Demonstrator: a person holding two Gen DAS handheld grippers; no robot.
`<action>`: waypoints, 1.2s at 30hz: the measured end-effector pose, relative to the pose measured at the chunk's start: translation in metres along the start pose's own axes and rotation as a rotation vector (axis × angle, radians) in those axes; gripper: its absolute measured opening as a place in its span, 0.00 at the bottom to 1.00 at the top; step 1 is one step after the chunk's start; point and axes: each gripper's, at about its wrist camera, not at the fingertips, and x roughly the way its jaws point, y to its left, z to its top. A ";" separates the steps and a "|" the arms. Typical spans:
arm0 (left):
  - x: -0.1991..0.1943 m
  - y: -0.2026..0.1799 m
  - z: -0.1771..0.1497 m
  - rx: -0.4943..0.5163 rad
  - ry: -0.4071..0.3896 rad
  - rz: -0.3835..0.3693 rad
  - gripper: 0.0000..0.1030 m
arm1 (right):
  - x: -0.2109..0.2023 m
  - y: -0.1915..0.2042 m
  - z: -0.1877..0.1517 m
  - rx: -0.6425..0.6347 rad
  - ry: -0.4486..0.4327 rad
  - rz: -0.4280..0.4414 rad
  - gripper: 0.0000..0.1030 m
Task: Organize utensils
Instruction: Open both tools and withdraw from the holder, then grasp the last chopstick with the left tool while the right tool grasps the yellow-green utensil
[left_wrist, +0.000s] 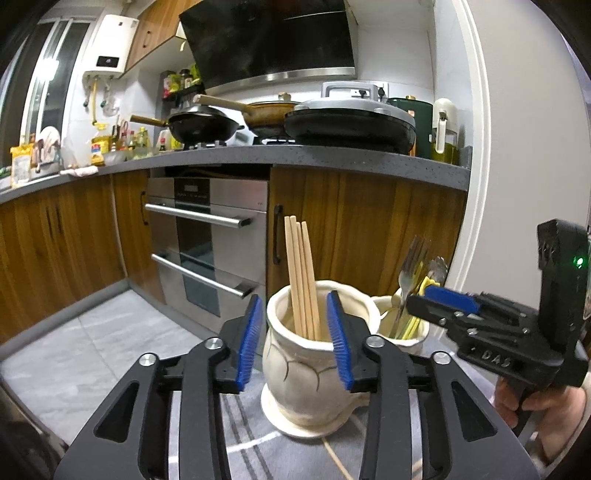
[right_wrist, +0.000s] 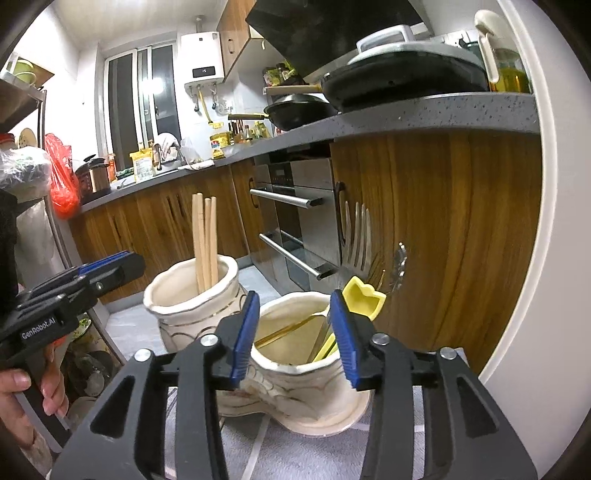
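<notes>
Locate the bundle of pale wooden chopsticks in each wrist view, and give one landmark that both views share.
Left wrist view: the pale wooden chopsticks stand at centre in the cream ceramic vase, between the left gripper's blue pads.
Right wrist view: the chopsticks stand left of centre, in the farther cream vase.
Shared landmark: the stainless steel built-in oven behind them.

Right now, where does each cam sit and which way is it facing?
Left wrist: on the left gripper, looking slightly down over the chopstick jar toward the oven; shows its open blue pads, plus the right gripper and its hand.
Right wrist: on the right gripper, aimed over the cutlery jar at the cabinets; shows its open pads, the left gripper and its hand.
Shared: both jars, chopsticks, forks, oven, counter.
</notes>
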 end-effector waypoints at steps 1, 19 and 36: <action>-0.003 0.000 -0.001 0.003 0.002 0.007 0.48 | -0.005 0.001 0.000 -0.006 -0.002 -0.003 0.47; -0.071 0.010 -0.040 -0.014 0.082 0.146 0.95 | -0.062 0.012 -0.049 -0.048 0.160 0.005 0.95; -0.090 0.014 -0.100 -0.035 0.244 0.171 0.95 | -0.055 0.066 -0.111 -0.127 0.413 0.086 0.94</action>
